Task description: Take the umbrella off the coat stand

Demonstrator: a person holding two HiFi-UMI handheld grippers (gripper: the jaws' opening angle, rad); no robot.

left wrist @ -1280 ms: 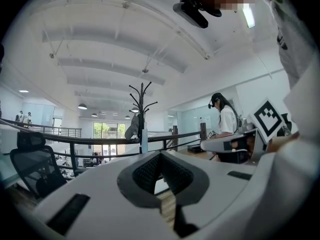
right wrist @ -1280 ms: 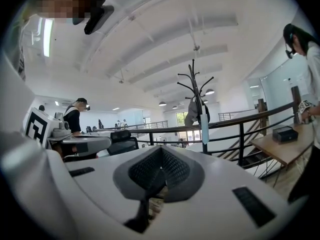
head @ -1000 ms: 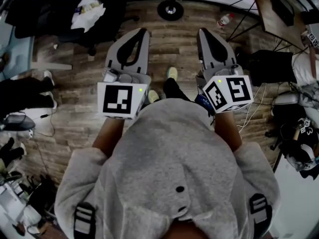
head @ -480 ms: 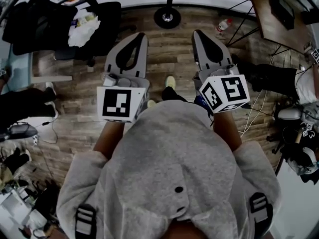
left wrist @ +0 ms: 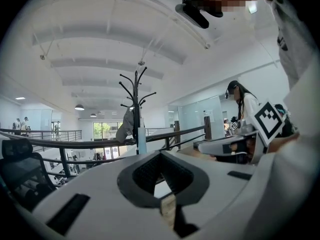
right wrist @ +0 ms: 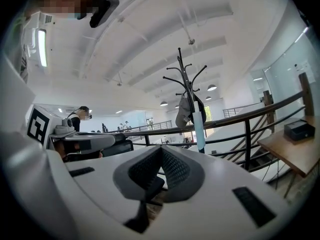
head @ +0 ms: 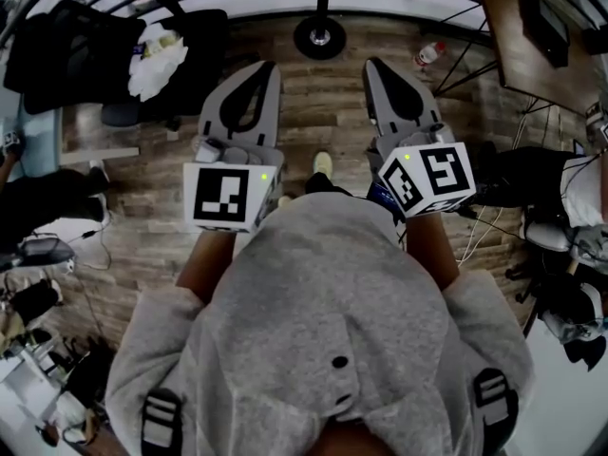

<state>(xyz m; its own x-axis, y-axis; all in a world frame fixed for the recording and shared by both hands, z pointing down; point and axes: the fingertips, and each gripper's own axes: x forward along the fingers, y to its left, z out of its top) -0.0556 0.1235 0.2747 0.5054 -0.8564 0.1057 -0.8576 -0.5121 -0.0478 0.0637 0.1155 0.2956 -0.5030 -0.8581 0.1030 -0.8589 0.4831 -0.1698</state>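
A black coat stand rises ahead of me by a railing. A pale blue folded umbrella hangs down along its pole, beside a grey garment. In the head view only the stand's round base shows, at the top. My left gripper and right gripper point forward side by side, both shut and holding nothing. They are well short of the stand.
A black office chair piled with things stands at the left. On the wooden floor lies a bottle; a wooden desk and cables are at the right. A black railing runs behind the stand. Other people sit nearby.
The floor and the stand's base have slid slightly towards me in the head view as I walk forward. Both grippers keep their pose and stay shut.
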